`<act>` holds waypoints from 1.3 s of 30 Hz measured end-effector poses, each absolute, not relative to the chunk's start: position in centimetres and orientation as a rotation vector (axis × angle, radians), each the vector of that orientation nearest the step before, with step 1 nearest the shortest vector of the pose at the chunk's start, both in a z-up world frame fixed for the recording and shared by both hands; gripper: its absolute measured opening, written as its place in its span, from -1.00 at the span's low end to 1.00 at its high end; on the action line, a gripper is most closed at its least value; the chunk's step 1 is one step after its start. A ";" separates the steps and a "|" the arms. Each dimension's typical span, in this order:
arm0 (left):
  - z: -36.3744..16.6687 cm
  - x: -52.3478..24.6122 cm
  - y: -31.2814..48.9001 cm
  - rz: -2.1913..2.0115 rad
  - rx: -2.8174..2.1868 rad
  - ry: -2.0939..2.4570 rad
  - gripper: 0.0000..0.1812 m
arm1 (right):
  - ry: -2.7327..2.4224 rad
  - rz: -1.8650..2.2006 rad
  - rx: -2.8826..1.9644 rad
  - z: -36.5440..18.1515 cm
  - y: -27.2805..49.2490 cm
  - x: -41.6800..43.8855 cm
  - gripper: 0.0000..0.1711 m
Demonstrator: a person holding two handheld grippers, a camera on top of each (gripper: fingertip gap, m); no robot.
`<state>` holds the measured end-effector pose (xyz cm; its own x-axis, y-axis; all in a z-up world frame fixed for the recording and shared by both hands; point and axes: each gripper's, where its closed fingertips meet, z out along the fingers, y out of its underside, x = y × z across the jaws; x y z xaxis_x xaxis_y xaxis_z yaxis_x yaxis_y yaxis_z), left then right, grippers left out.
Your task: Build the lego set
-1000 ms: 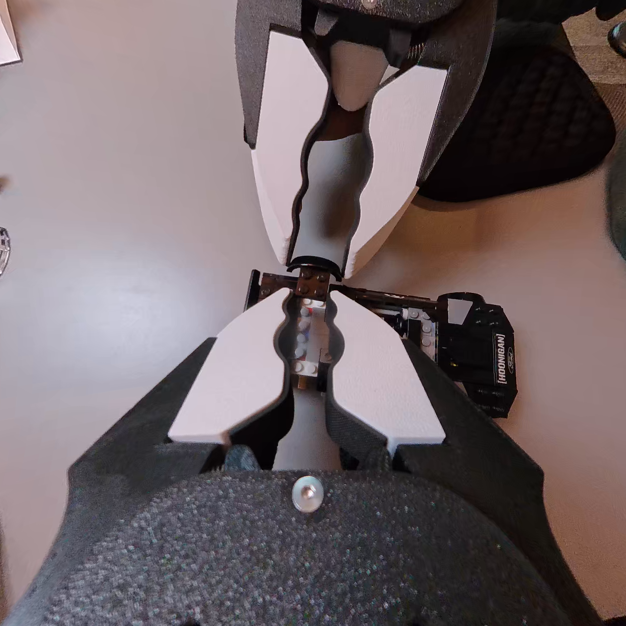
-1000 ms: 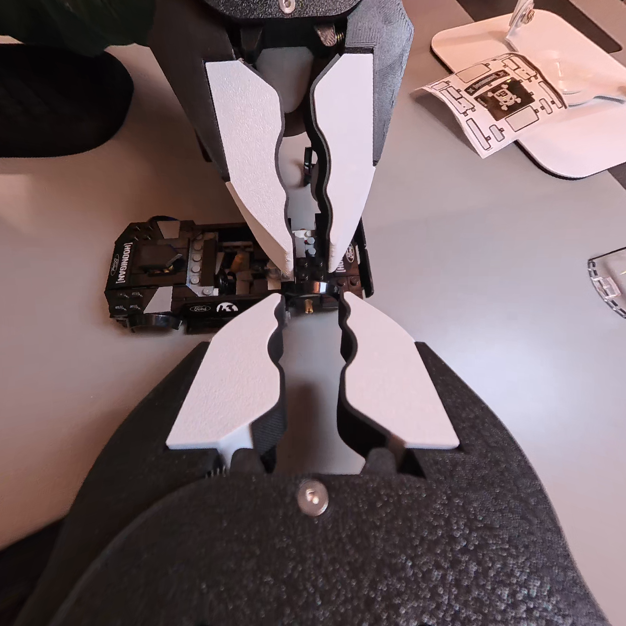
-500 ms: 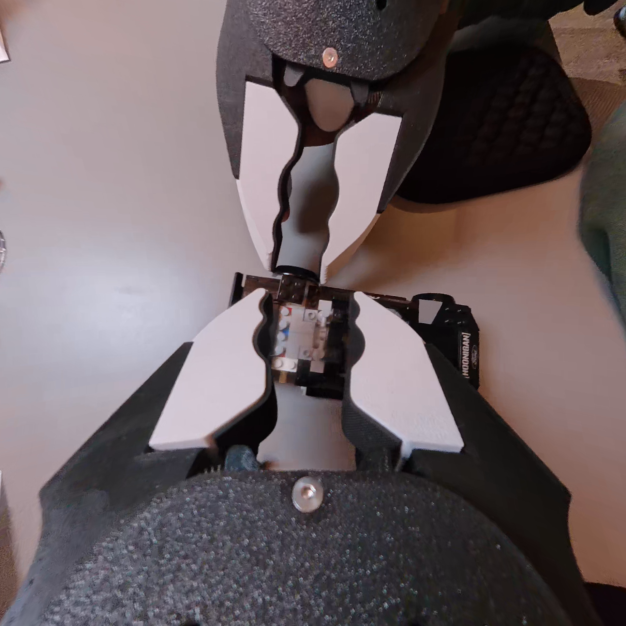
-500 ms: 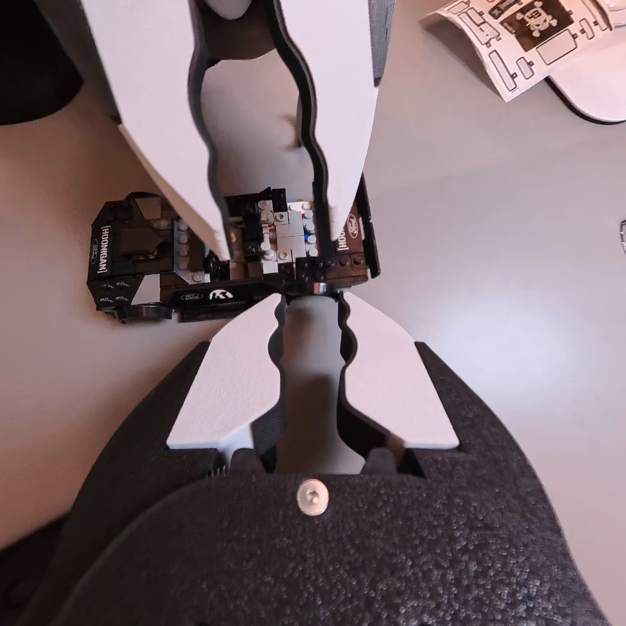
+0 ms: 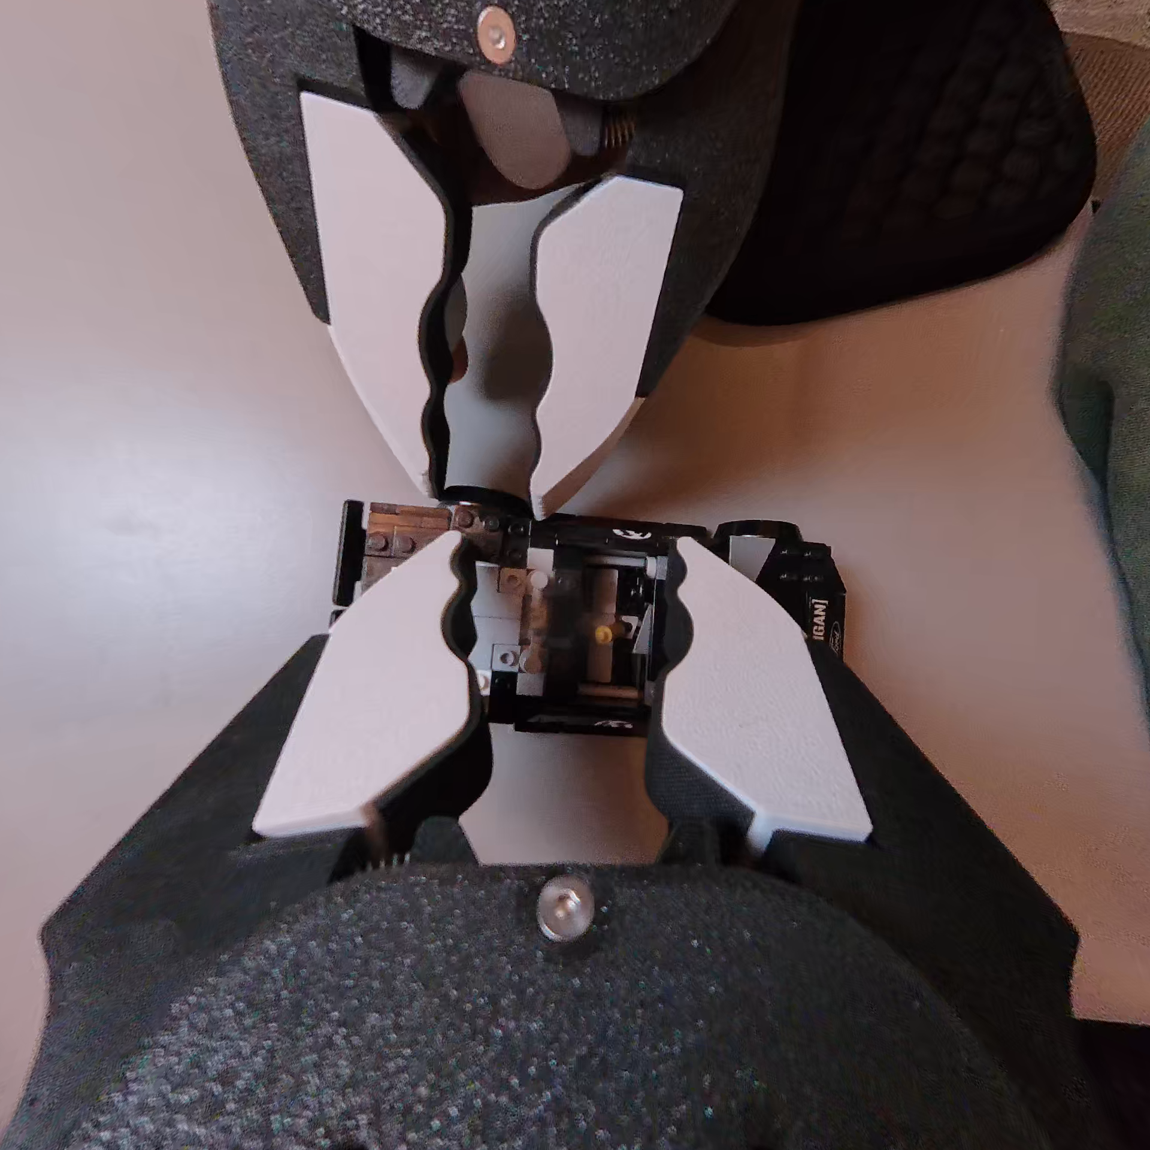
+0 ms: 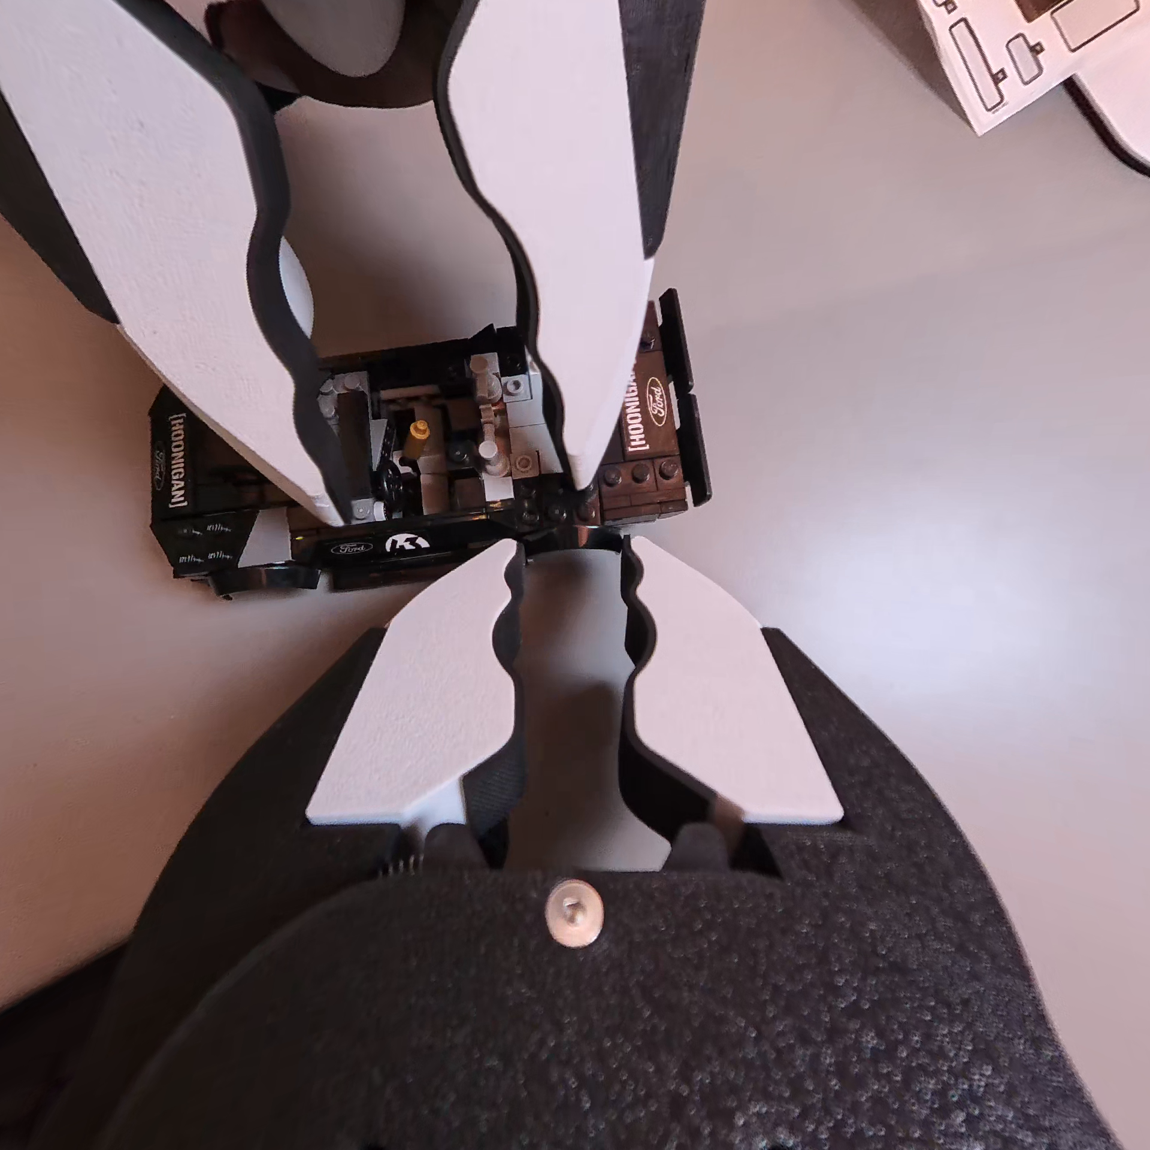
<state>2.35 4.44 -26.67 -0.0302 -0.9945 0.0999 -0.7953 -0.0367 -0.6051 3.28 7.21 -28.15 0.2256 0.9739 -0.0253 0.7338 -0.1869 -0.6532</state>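
Both tongs meet the car (image 5: 572, 628): left (image 5: 567, 547) wide open, right (image 6: 569, 544) gripping a wheel arch at 12; roof missing.

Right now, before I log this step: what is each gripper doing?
Left gripper: open, fingers straddling the lego car, holding nothing.
Right gripper: shut on a black curved piece at the car's side.

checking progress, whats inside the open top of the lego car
Inside the lego car: grey studded bricks, a small yellow peg, black parts. The left gripper fingers cover both ends.
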 end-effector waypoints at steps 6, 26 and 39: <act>-26.7 2.3 4.2 -0.718 -1.878 1.907 -0.35 | -1.599 0.590 -1.979 -28.1 7.3 3.2 -0.65; -27.0 1.9 4.2 -0.704 -1.966 1.886 -0.32 | -1.597 0.677 -1.900 -27.8 7.6 3.3 -0.66; -26.9 2.1 3.8 -0.758 -1.975 1.843 -0.23 | -1.490 0.701 -1.905 -26.3 8.1 1.8 -1.00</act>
<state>2.13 3.80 -26.93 0.0194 -0.9880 0.1530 -0.8100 -0.1052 -0.5769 1.79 8.05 -26.31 0.2253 0.9736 -0.0357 0.6485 -0.1772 -0.7403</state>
